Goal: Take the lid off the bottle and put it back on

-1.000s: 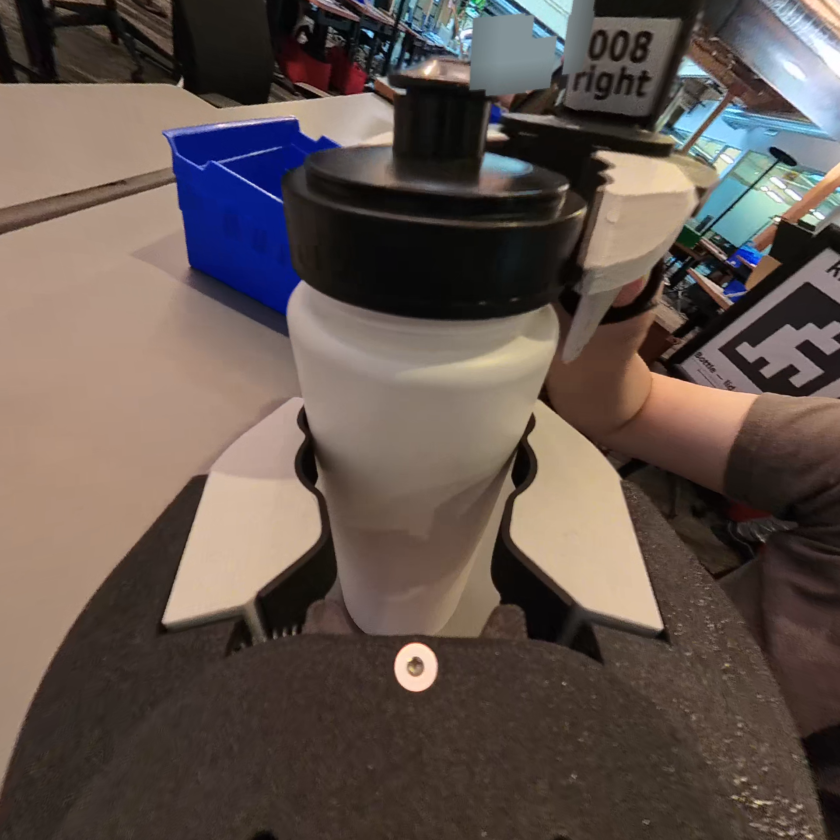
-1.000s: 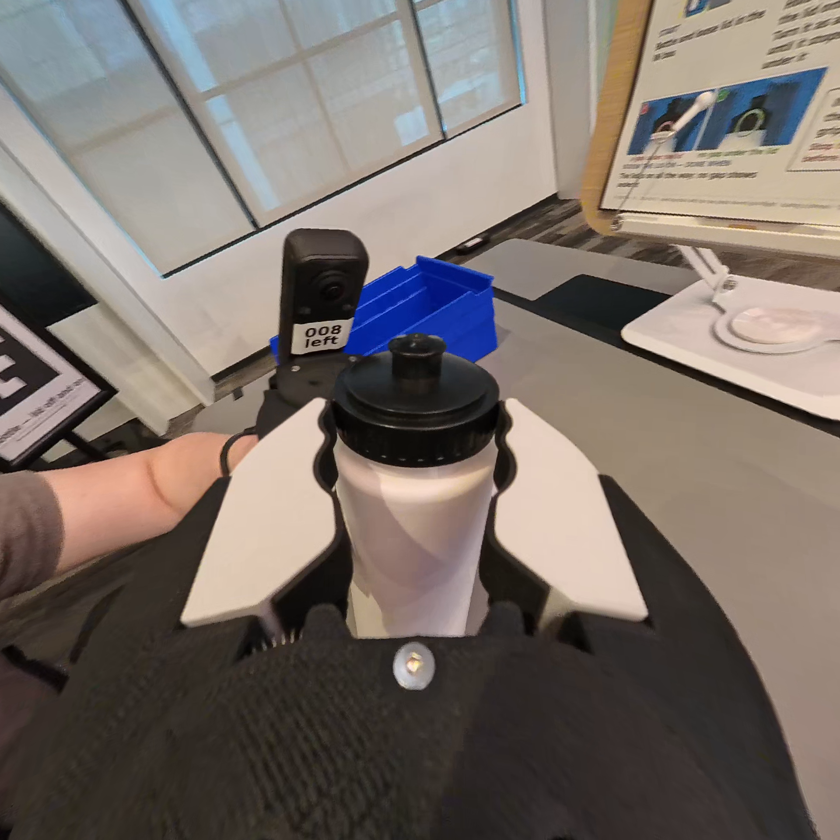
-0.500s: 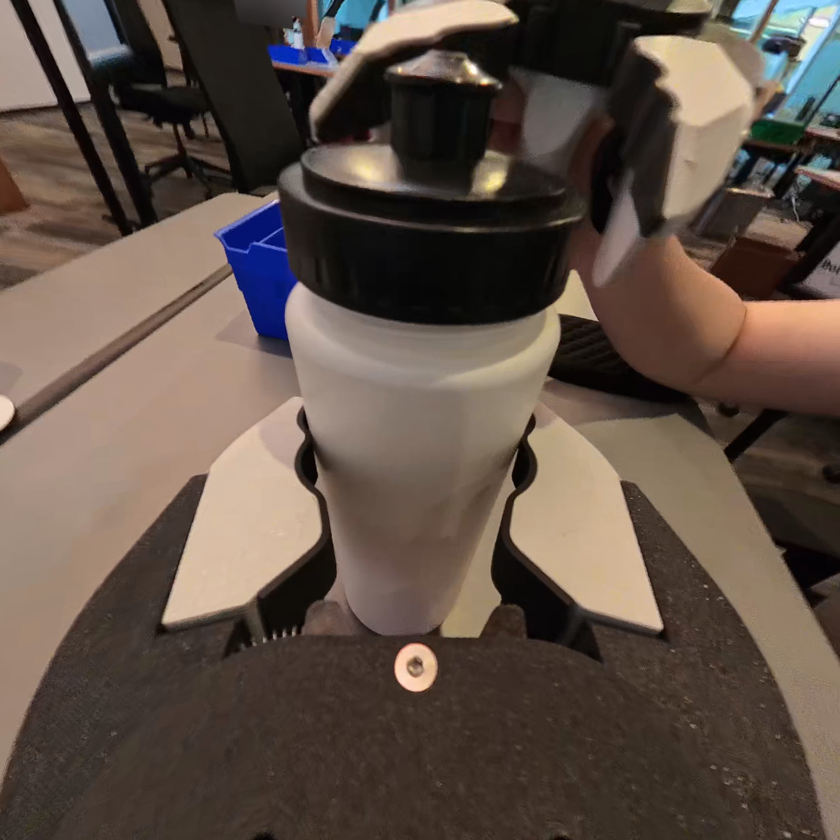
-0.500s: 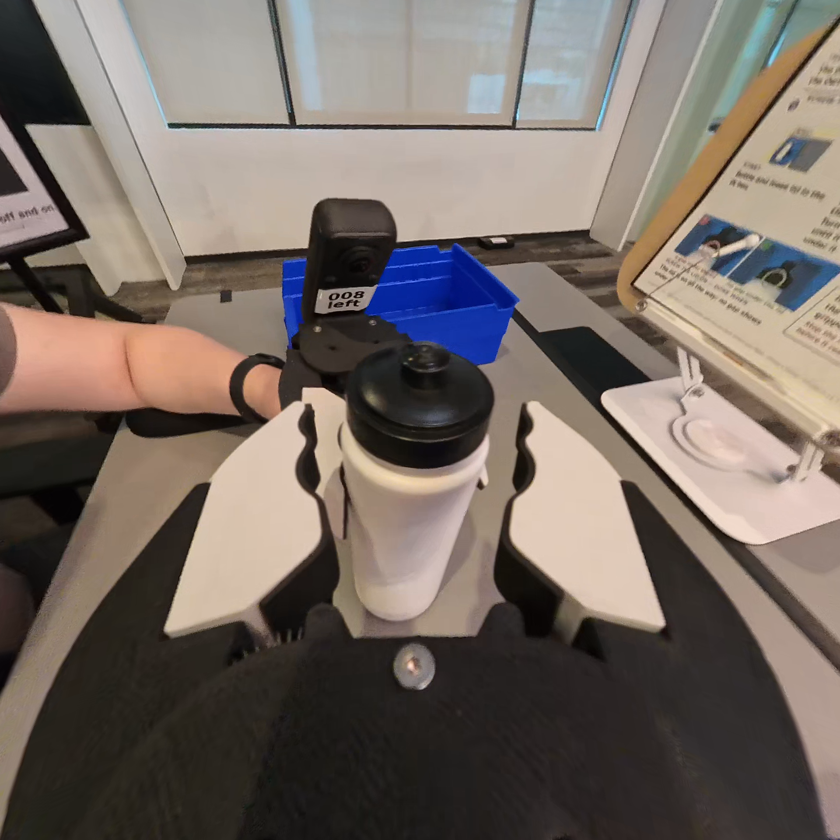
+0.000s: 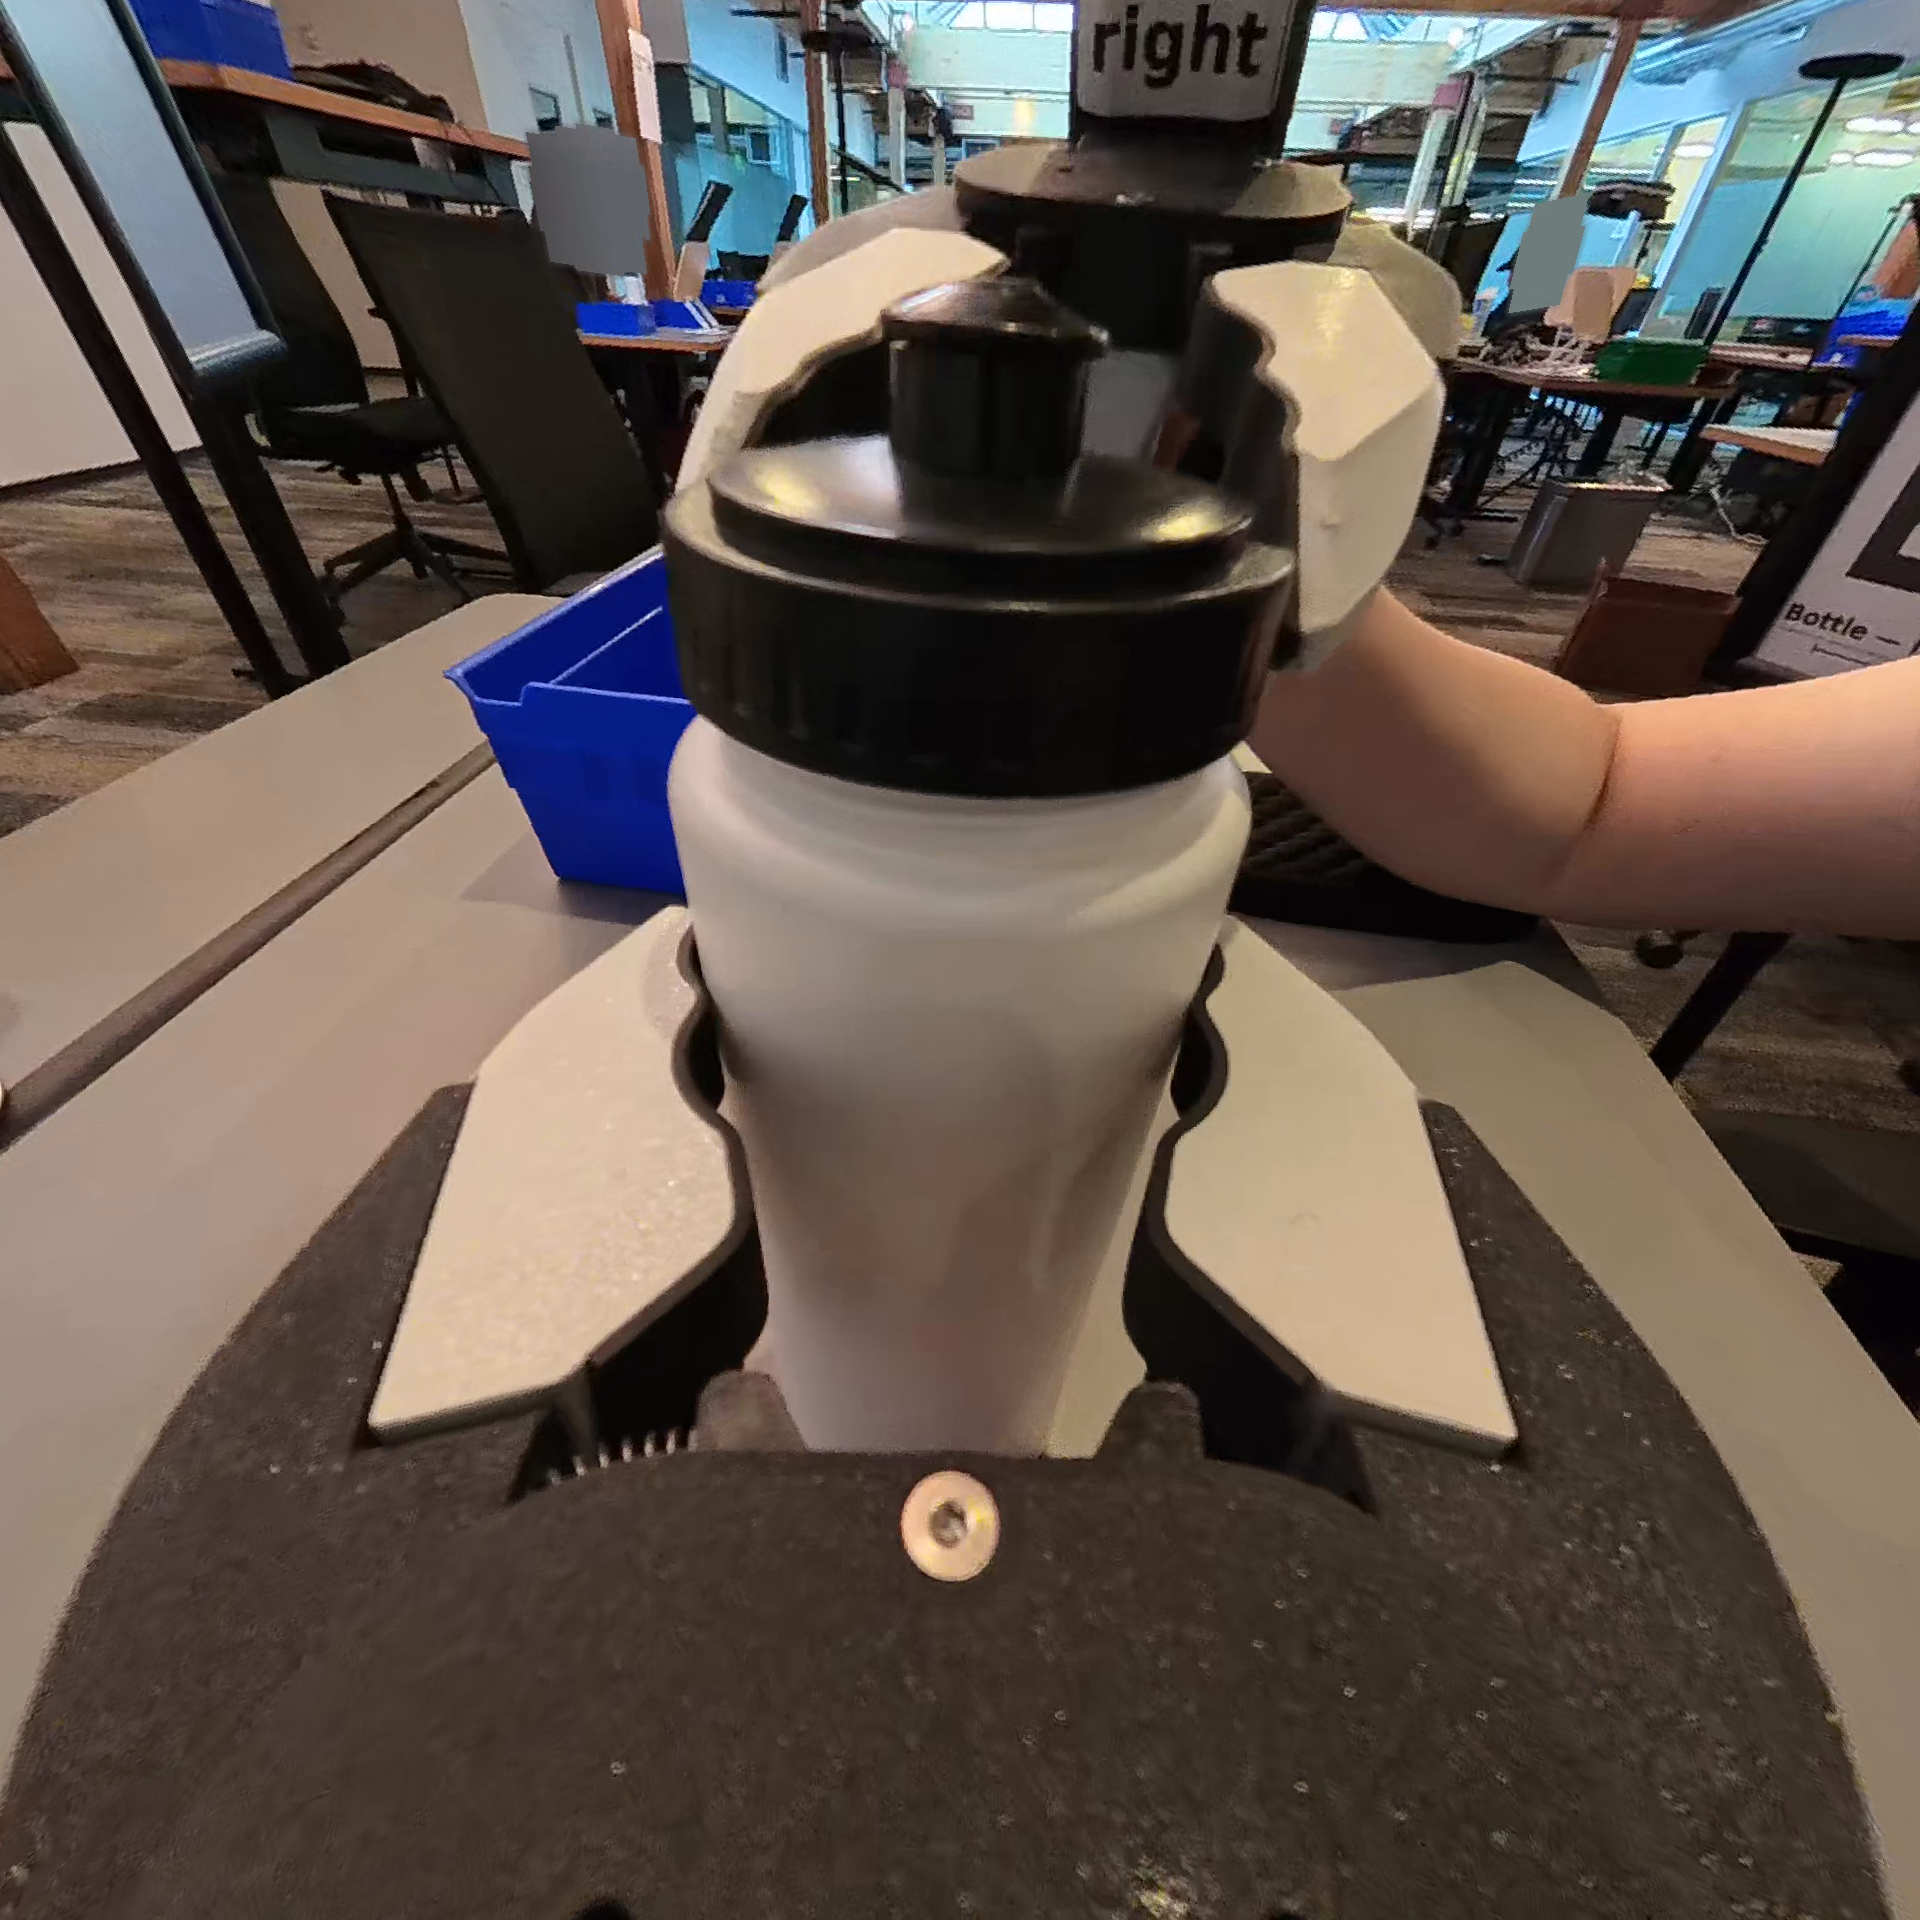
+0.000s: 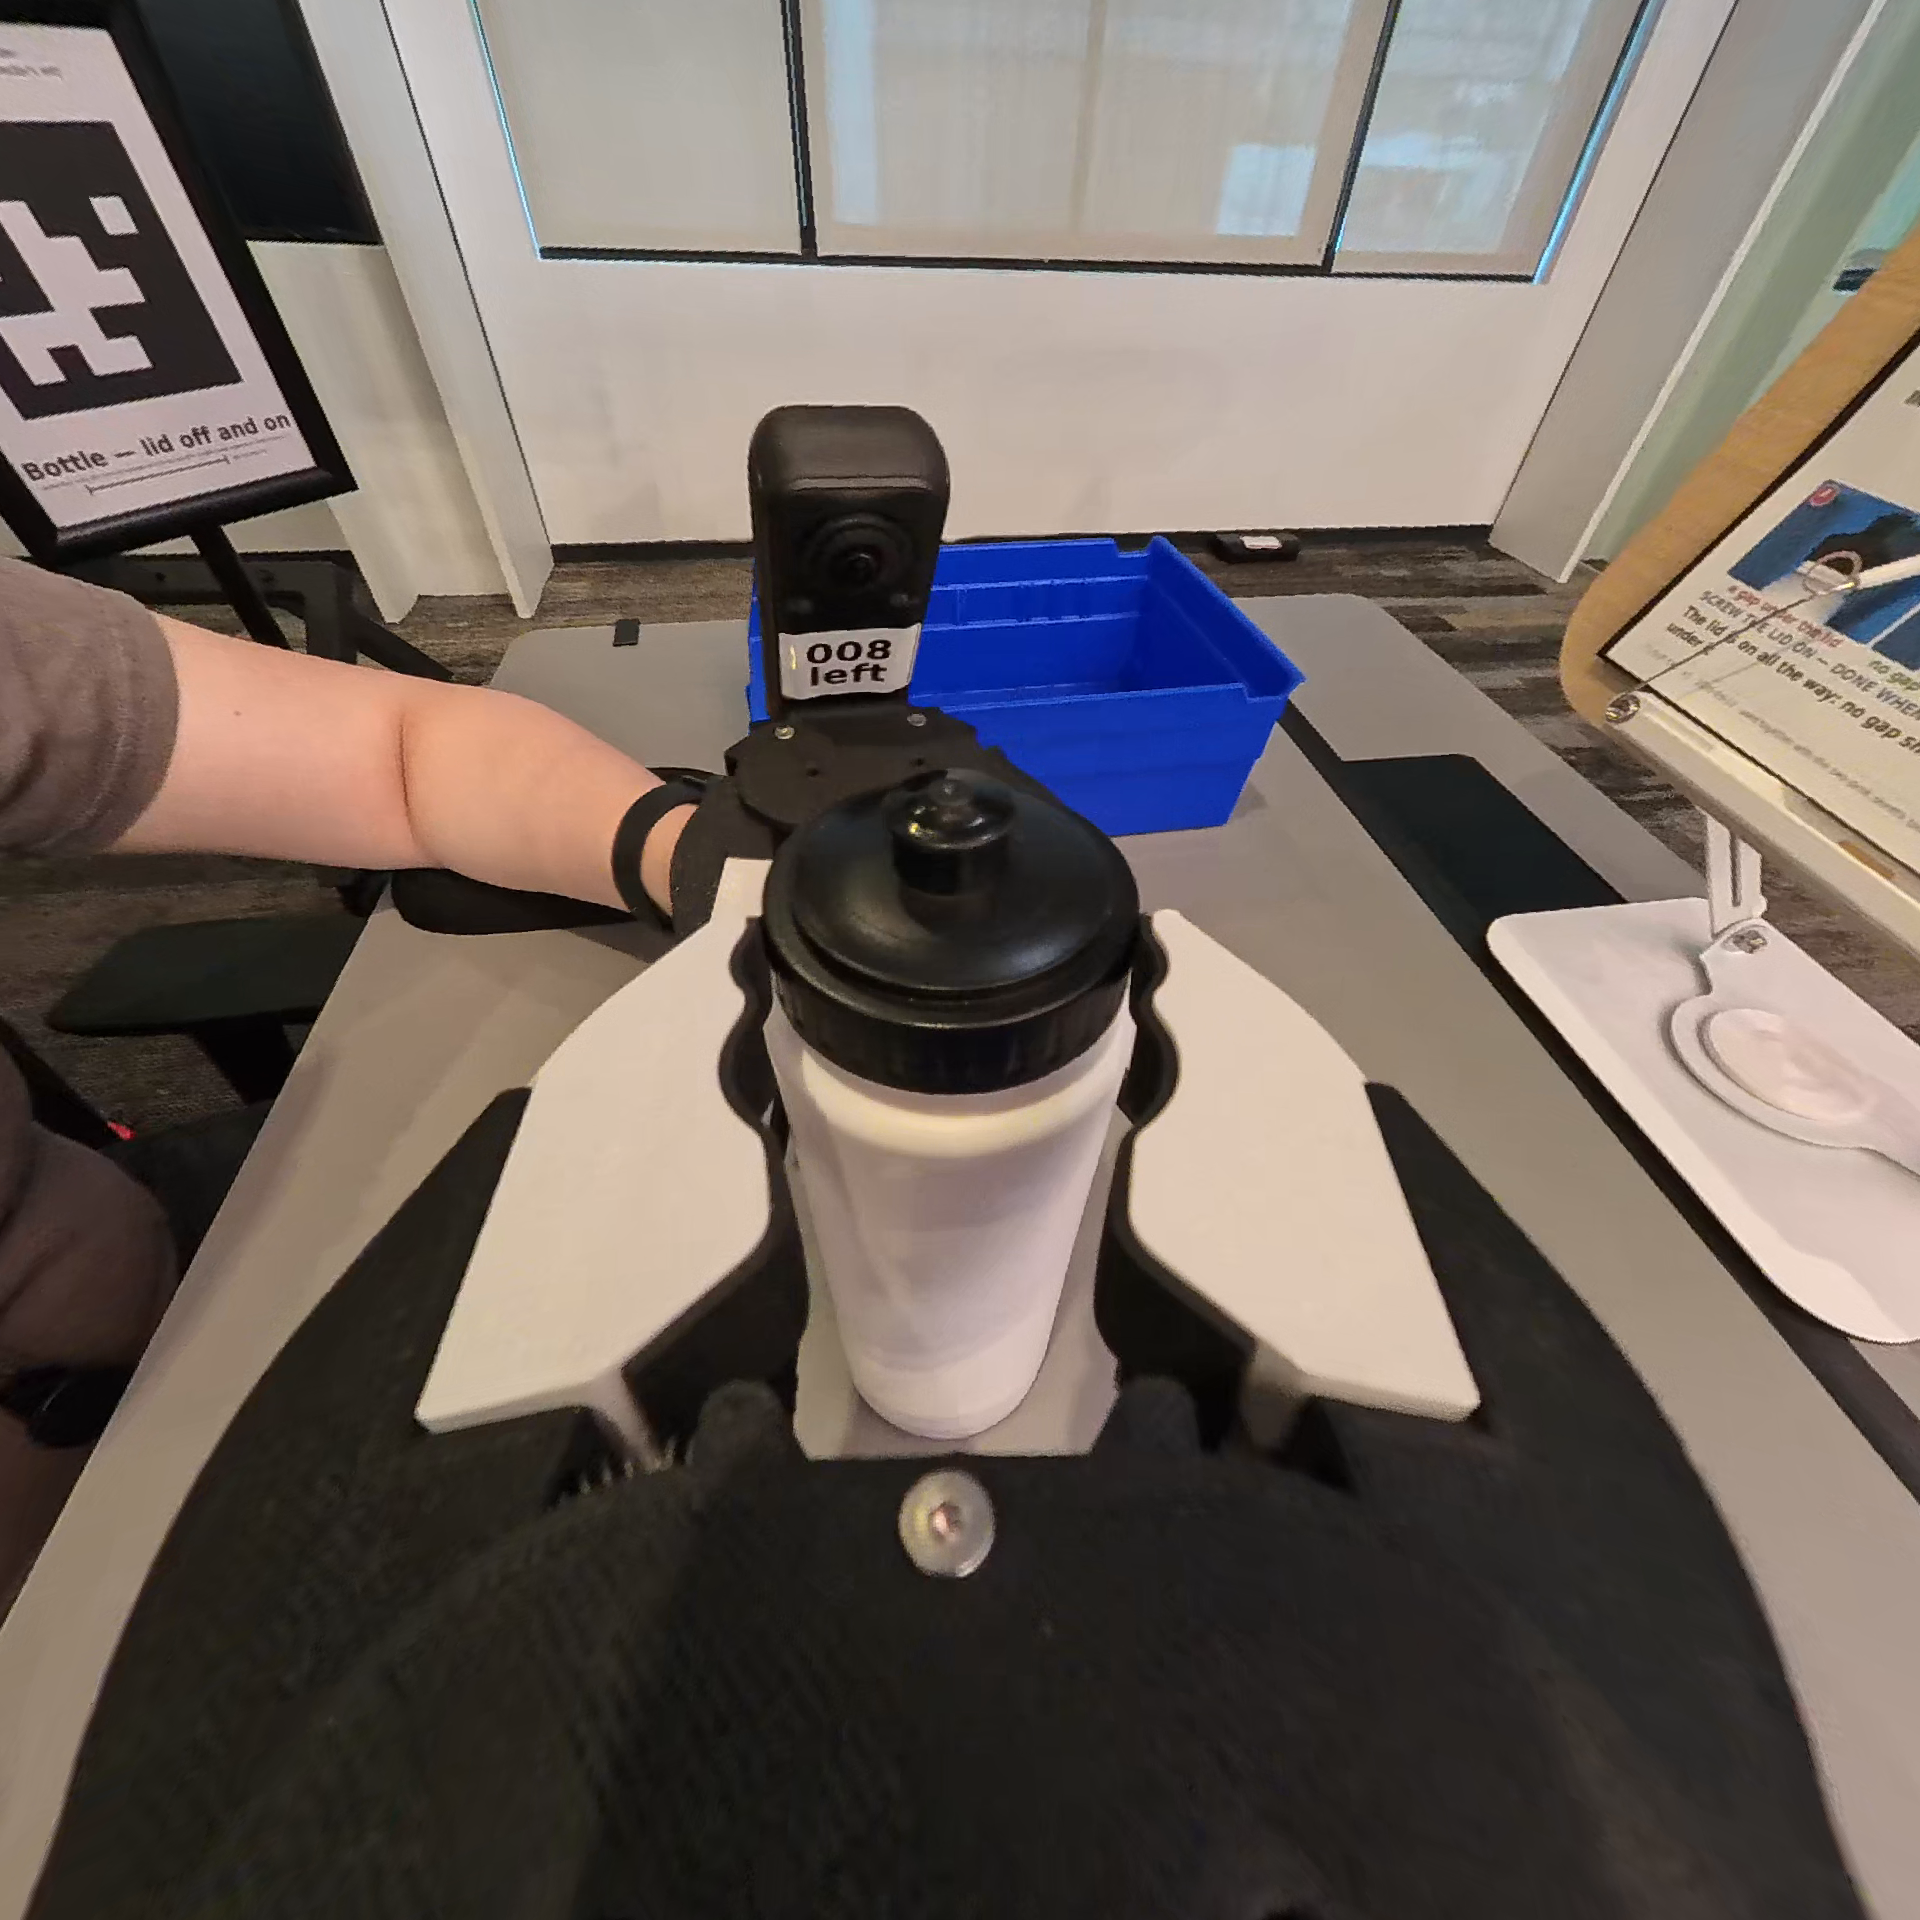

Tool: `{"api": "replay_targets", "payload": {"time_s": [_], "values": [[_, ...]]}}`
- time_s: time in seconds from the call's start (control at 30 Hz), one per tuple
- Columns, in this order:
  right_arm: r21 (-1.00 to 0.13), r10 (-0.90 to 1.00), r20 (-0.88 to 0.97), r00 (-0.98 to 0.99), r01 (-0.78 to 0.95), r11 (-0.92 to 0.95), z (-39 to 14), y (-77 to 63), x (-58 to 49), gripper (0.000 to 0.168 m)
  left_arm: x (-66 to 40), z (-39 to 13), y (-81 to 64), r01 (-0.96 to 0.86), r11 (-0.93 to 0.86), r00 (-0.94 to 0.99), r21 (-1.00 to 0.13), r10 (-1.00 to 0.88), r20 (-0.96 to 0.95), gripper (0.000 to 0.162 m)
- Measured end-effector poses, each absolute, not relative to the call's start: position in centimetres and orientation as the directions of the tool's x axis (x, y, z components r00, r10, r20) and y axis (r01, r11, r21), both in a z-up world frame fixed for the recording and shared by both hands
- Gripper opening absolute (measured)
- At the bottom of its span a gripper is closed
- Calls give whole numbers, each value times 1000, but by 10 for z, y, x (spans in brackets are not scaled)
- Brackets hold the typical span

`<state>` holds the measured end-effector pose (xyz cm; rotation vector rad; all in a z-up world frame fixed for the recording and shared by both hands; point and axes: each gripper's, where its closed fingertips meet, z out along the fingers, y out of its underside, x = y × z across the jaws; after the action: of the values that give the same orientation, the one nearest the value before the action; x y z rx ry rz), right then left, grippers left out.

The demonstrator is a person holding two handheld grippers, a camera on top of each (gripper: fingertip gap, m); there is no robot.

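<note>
A white bottle (image 5: 956, 1039) with a black screw lid (image 5: 977, 644) stands upright between my left gripper's (image 5: 951, 935) fingers, and both pads lie against its body. My right gripper (image 6: 940, 925) is shut on the lid (image 6: 951, 966), one pad on each side of the ribbed rim. The bottle body (image 6: 951, 1247) hangs below, its base close to the grey table (image 6: 1403, 935). In the left wrist view the right gripper's fingers (image 5: 1340, 416) reach around the lid from behind. The left gripper's camera (image 6: 847, 540) shows just behind the bottle.
A blue bin (image 6: 1101, 686) stands on the table behind the bottle and also shows in the left wrist view (image 5: 582, 748). A white stand with an instruction board (image 6: 1714, 1039) is at the right. A framed sign (image 6: 125, 312) is at the left. A person's forearm (image 6: 416, 769) reaches in from the left.
My right gripper let go of the lid, opened and swung back, then came together on the lid again. My left gripper kept the bottle while both views turned.
</note>
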<state>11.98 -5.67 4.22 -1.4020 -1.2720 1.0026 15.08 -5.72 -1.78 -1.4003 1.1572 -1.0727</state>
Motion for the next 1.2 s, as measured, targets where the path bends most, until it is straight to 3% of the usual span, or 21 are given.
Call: {"api": "replay_targets", "payload": {"time_s": [0.4, 0.63, 0.73, 0.93, 1.07, 1.13, 1.2], "values": [[-989, 922, 21, 387, 145, -38, 43, -37, 112, 68, 139, -20, -30, -160, -103, 475, -982, -880, 15, 86], [-992, 825, 18, 565, 112, -56, 43, -34, 111, 68, 134, -21, -26, -174, -127, 570, -977, -822, 5, 86], [-989, 856, 26, 516, 137, -52, 43, -34, 111, 69, 137, -21, -27, -175, -113, 535, -978, -845, 2, 86], [-982, 971, 41, 234, 187, -3, 50, -45, 125, 84, 150, -21, -45, -154, -67, 308, -986, -951, 17, 86], [-977, 999, 6, 54, 211, -5, 43, -63, 127, 82, 156, -21, -58, -154, -47, 193, -987, -981, 16, 86], [-975, 998, 53, 41, 218, 43, 42, -65, 127, 69, 158, -21, -64, -157, -39, 153, -987, -988, 14, 86], [-976, 997, 57, 45, 215, 46, 42, -66, 125, 69, 158, -20, -66, -154, -42, 140, -987, -990, 20, 86]]}}
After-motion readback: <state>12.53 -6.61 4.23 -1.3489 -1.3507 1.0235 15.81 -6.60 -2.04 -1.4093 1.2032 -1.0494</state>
